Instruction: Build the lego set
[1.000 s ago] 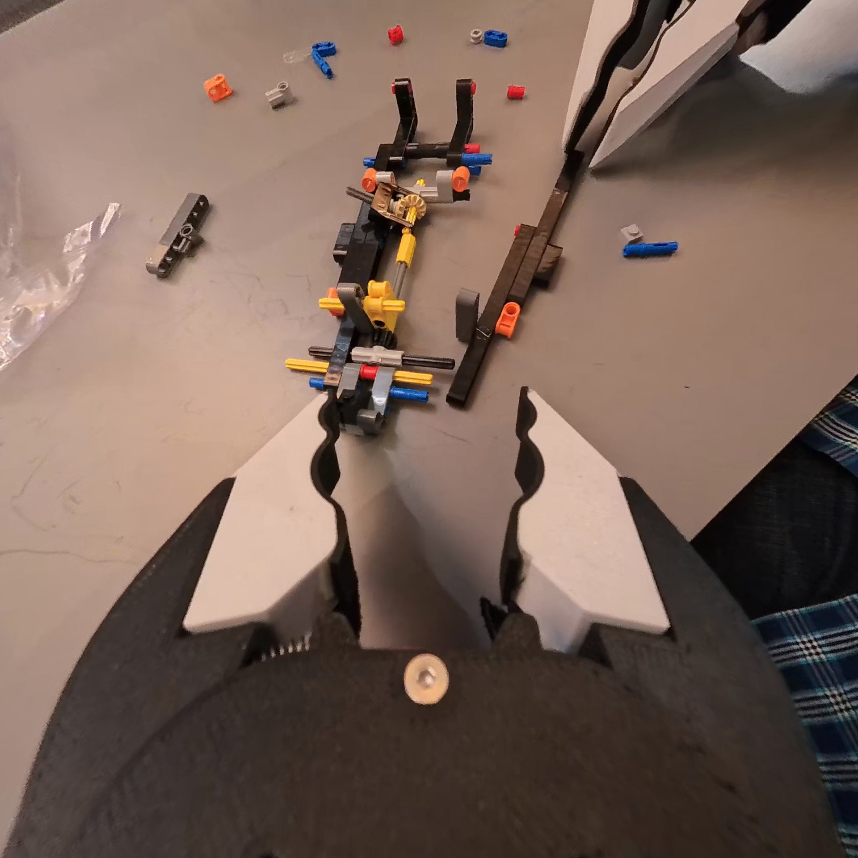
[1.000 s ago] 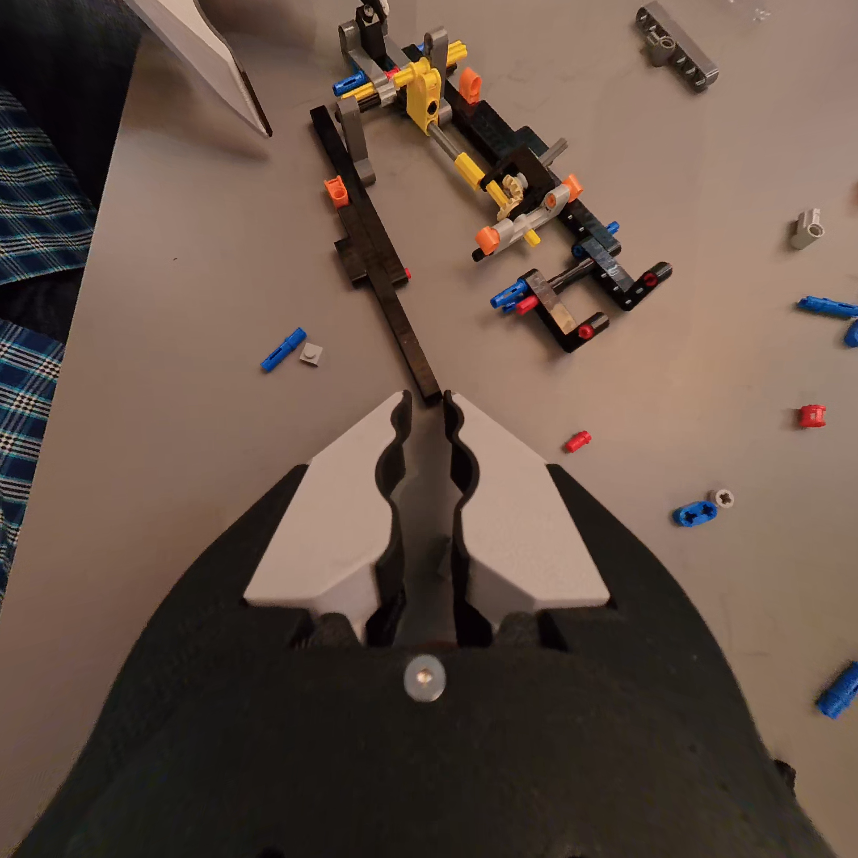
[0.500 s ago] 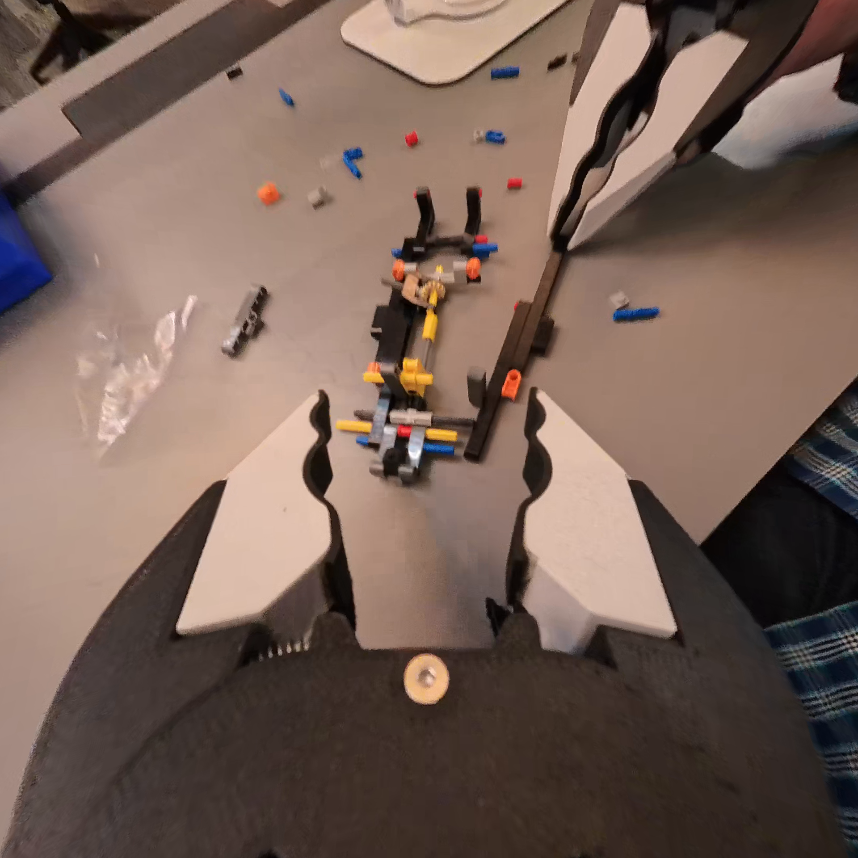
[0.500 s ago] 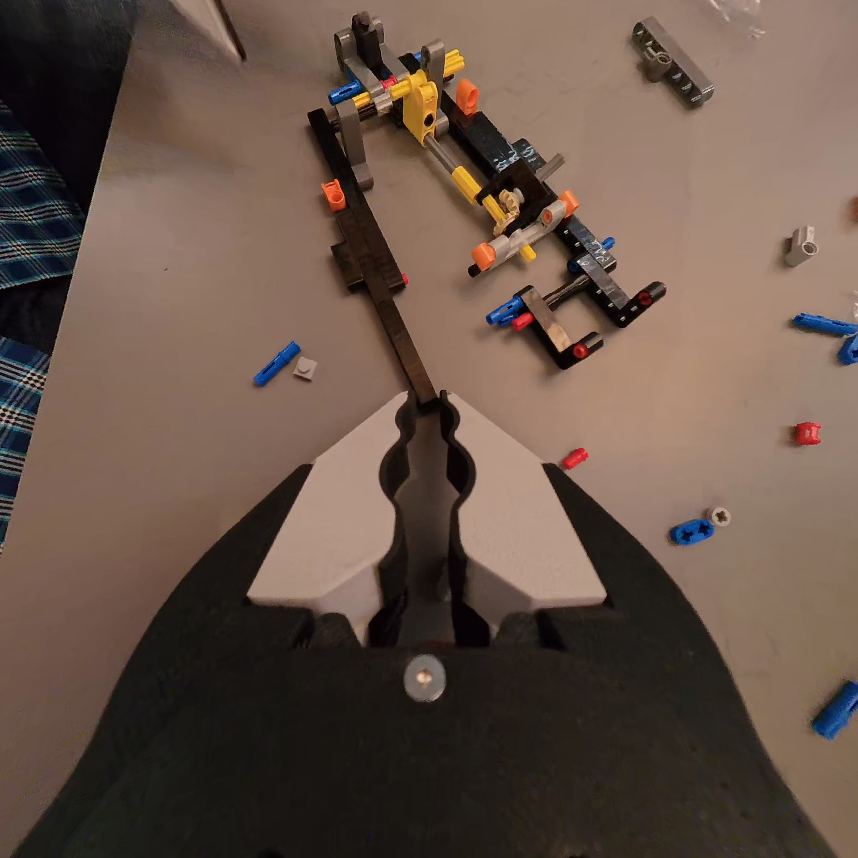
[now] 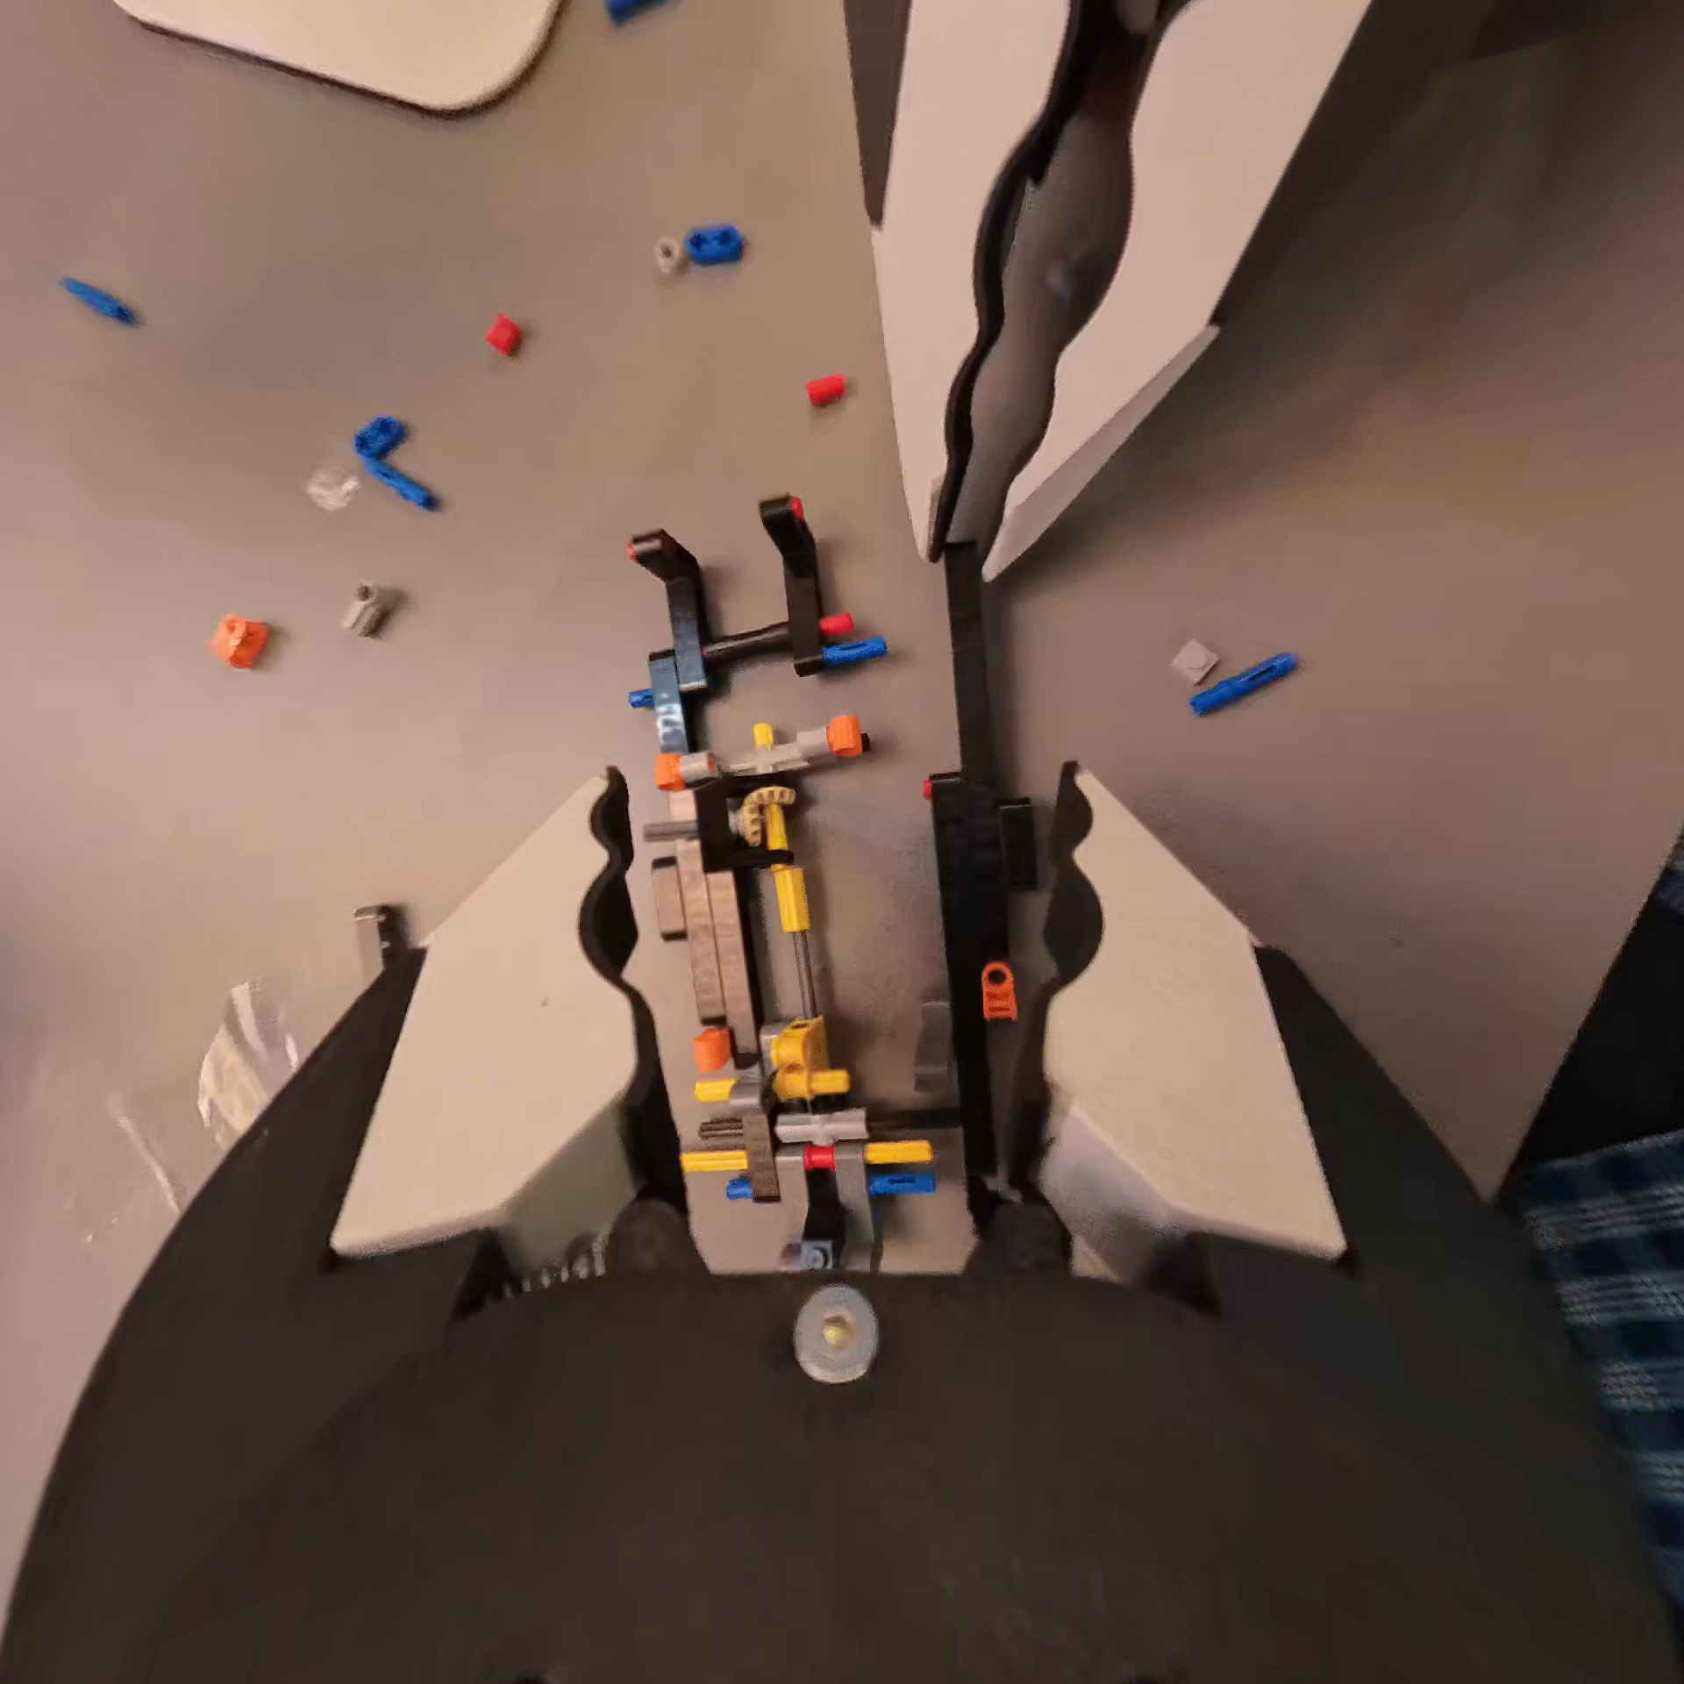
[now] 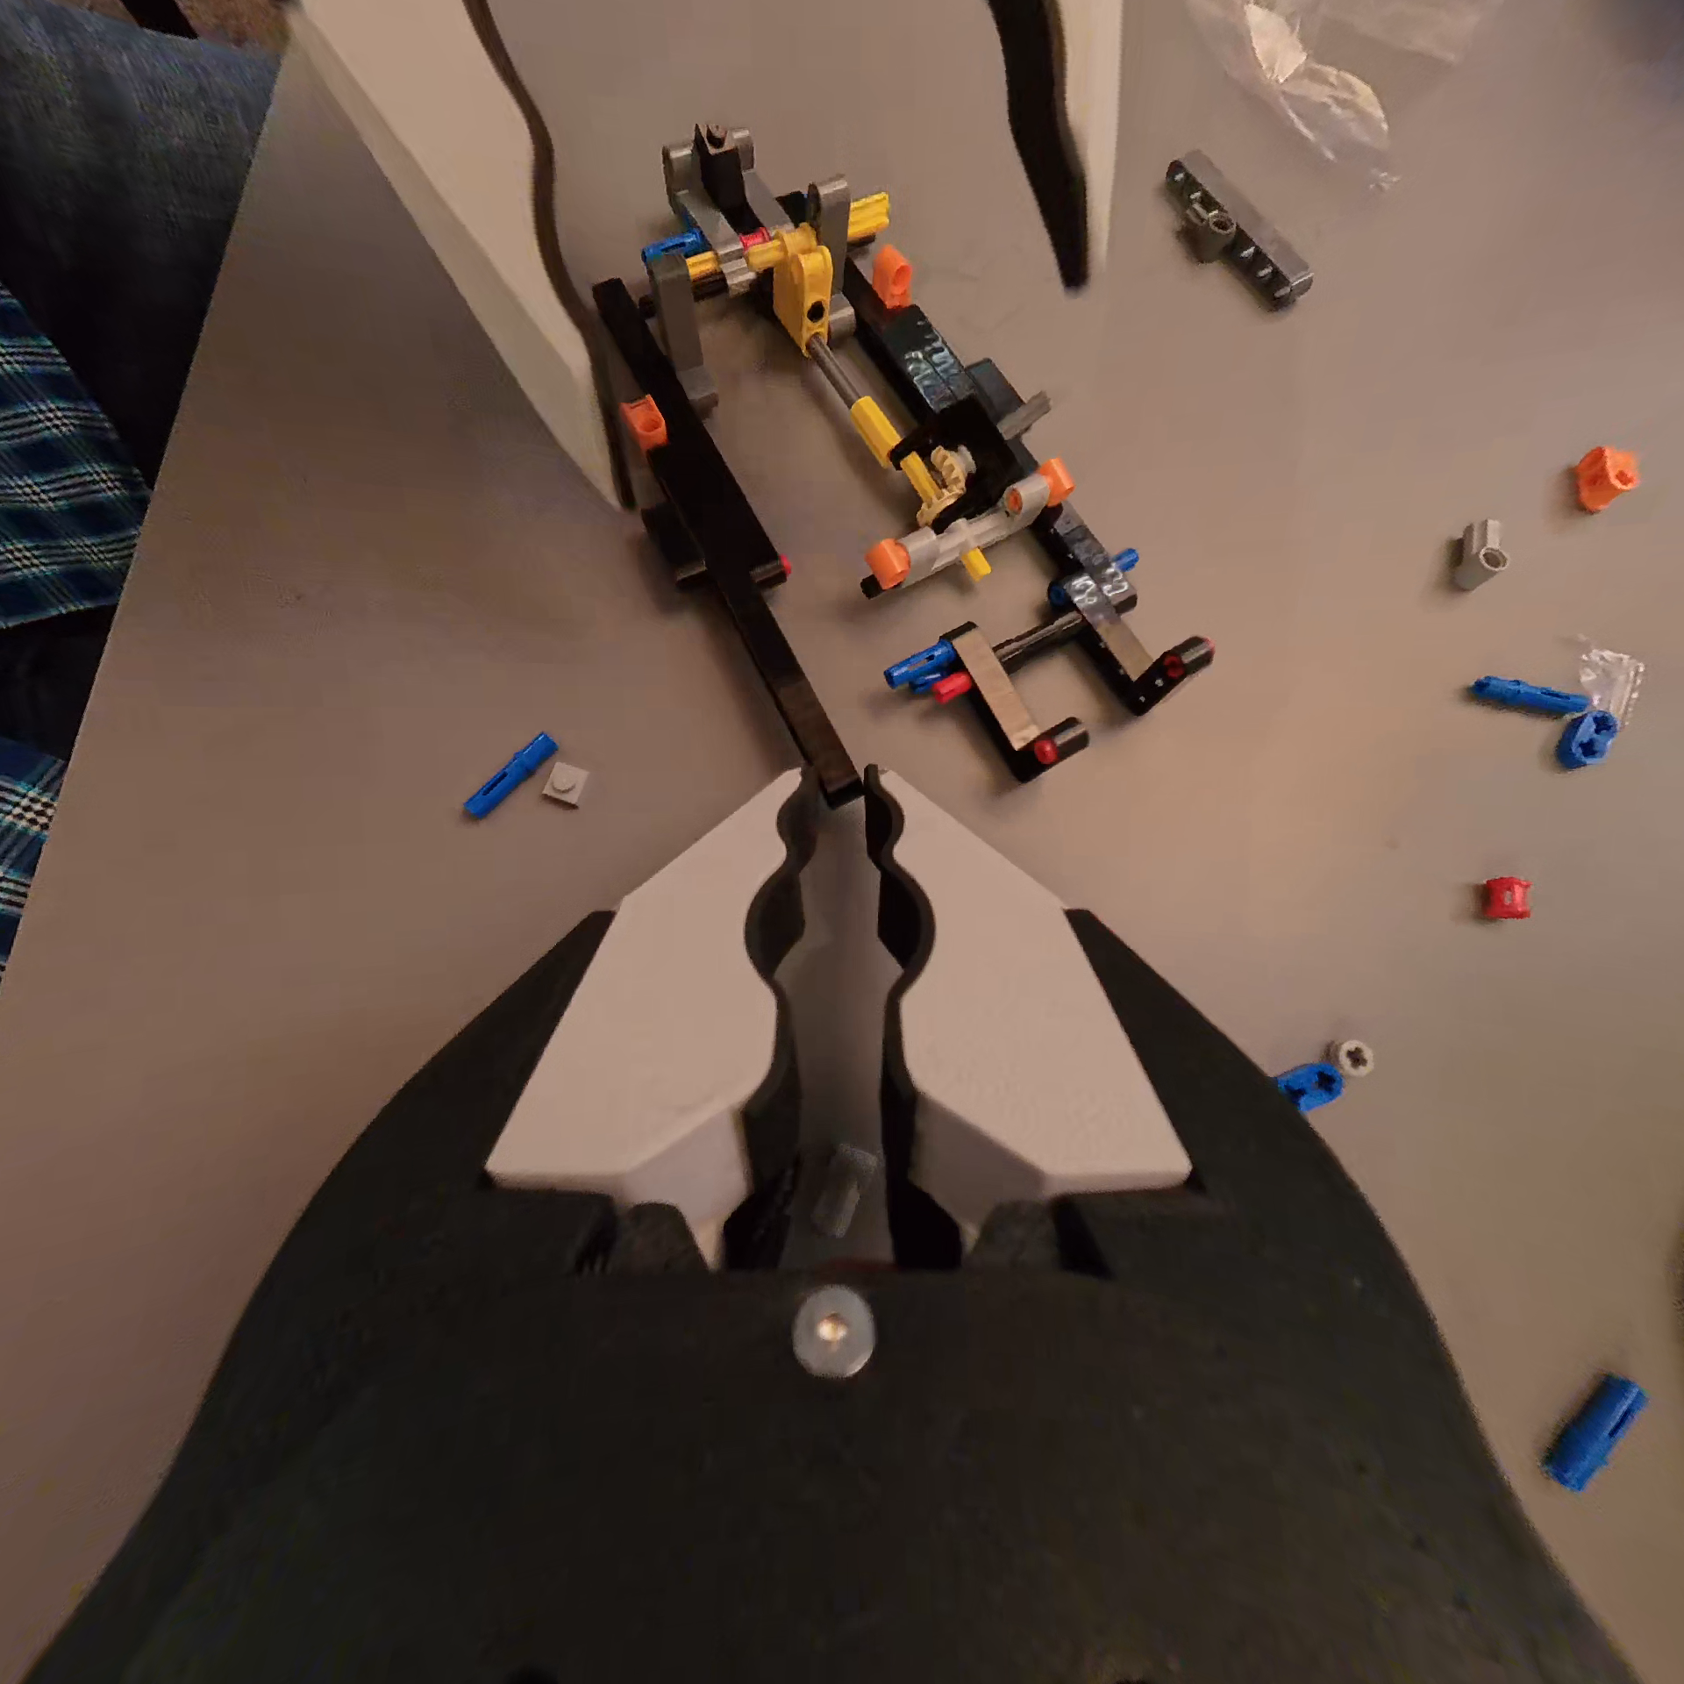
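The partly built lego chassis [image 5: 729, 920], black with yellow, grey, orange and blue parts, lies flat on the grey table [image 5: 273, 775]. A long black beam [image 5: 968, 866] with an orange connector lies beside it on the right. My left gripper [image 5: 843, 784] is open, and its fingers straddle both the chassis and the beam without gripping. My right gripper [image 6: 834, 784] is shut on the far end of the black beam [image 6: 720, 510]. It shows at the top of the left wrist view [image 5: 957, 547]. The chassis [image 6: 920, 419] lies just right of the beam there, between the left gripper's fingers [image 6: 437, 182].
Loose blue pins [image 6: 506, 775], red bushes [image 6: 1504, 898], an orange connector [image 6: 1604, 478] and small grey parts [image 6: 1481, 556] are scattered around. A grey holed beam [image 6: 1239, 232] and a clear bag [image 6: 1312, 82] lie beyond. A person's plaid clothing [image 5: 1613, 1321] is past the table edge. Tip to tip, the grippers are about 7 cm apart. The orange connector [image 6: 1604, 478] sits 15 cm or so from the ends of my left fingers. My left wrist view [image 5: 245, 633] looks at it from another angle.
My left gripper has moved forward and low over the build, so the chassis and beam now lie between its open fingers. My right gripper has closed on the beam's end.
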The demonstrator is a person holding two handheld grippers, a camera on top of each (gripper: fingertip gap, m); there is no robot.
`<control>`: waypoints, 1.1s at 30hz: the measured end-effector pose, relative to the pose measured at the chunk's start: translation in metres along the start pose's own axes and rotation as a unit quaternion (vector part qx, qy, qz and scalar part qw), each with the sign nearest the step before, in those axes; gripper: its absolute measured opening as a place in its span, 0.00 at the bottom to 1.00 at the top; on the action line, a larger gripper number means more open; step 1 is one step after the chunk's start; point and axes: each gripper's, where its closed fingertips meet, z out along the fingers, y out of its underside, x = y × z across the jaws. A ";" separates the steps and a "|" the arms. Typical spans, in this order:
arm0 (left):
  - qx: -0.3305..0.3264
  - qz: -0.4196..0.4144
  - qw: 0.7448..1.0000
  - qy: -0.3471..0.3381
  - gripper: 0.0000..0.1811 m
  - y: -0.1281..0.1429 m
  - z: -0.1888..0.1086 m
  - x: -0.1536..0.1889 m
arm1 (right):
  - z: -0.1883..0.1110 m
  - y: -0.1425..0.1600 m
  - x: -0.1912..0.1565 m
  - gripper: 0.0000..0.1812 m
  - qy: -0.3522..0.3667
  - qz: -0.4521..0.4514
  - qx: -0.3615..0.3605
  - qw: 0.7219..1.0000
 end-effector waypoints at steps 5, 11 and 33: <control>-0.060 -0.003 0.997 0.051 0.52 0.021 0.023 0.003 | 0.004 -0.003 0.004 0.04 0.002 0.005 0.005 1.000; -0.056 0.003 0.997 0.049 0.49 0.023 0.028 0.004 | 0.011 -0.005 0.003 0.04 0.004 0.004 0.006 1.000; -0.060 -0.027 0.997 0.027 0.49 0.034 0.024 -0.007 | 0.019 -0.007 -0.008 0.04 -0.005 -0.017 -0.009 1.000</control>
